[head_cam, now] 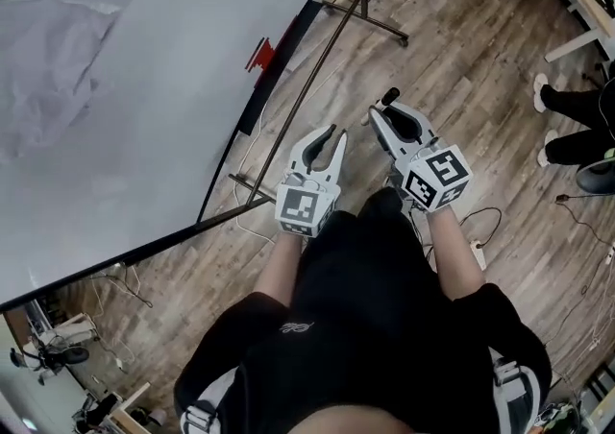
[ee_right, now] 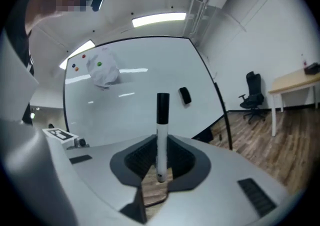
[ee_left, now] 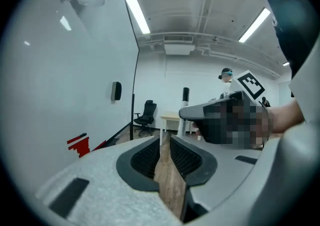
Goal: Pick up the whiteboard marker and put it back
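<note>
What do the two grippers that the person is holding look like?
The left gripper and the right gripper are both light grey, each with two curved jaws lined with black ribbed pads. Each carries a white cube printed with black square markers. The person wears a black short-sleeved top.

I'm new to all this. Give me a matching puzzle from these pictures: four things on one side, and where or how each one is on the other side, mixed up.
Things:
1. whiteboard marker
2. left tool
3. whiteboard
4. red mark

Places and states:
A. jaws slightly apart, nothing between them
B. on the whiteboard, near its lower edge
C. upright, clamped in the right tool
D. large and white, at the left of the head view

Pairs: 1-C, 2-A, 3-D, 4-B
</note>
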Available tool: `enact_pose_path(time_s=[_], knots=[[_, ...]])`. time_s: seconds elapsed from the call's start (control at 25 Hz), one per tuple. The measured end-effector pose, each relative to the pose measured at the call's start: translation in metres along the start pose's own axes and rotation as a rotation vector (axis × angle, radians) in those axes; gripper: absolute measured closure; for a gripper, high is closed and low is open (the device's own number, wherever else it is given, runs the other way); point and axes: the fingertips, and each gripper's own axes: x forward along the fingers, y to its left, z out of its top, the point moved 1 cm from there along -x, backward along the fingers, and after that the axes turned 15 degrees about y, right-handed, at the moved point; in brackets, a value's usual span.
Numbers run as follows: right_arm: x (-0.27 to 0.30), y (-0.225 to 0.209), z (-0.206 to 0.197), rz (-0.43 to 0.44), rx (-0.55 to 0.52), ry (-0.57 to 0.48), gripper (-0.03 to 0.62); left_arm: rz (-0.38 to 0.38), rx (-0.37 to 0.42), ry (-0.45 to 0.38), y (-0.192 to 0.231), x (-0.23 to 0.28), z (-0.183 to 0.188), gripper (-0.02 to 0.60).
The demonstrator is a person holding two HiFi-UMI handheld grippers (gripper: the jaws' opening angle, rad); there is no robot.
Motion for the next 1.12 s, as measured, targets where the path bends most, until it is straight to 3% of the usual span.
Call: enact_pose_path(time_s=[0.12, 0.24, 0.52, 0.8, 1.0, 1.12], knots=[[-0.02, -0.036, -0.005, -0.114, -0.065, 0.013, 0.539, 0.046, -0.012, 0.034, -0.001, 0.02, 0.003, 0.543], [-0.04, -0.062, -0.013, -0.161, -0.068, 0.013, 0.539, 0.067, 0.01, 0.07, -0.013, 0.047, 0.01, 0.566], [-0.084, -0.129, -0.017, -0.259, -0.109, 0.039, 0.539, 0.033, 0.017, 0.128, -0.06, 0.125, 0.032, 0.575], [-0.127, -0.183, -0.028, -0.253, -0.091, 0.038, 0.539, 0.057, 0.033, 0.16, -0.112, 0.165, 0.04, 0.575], [-0.099, -0.186, -0.032, -0.158, -0.018, 0.059, 0.539, 0.12, -0.004, 0.202, -0.084, 0.162, 0.033, 0.575], [-0.076, -0.193, -0.033, -0.155, -0.028, 0.096, 0.539, 0.128, -0.033, 0.2, -0.062, 0.17, 0.028, 0.575]])
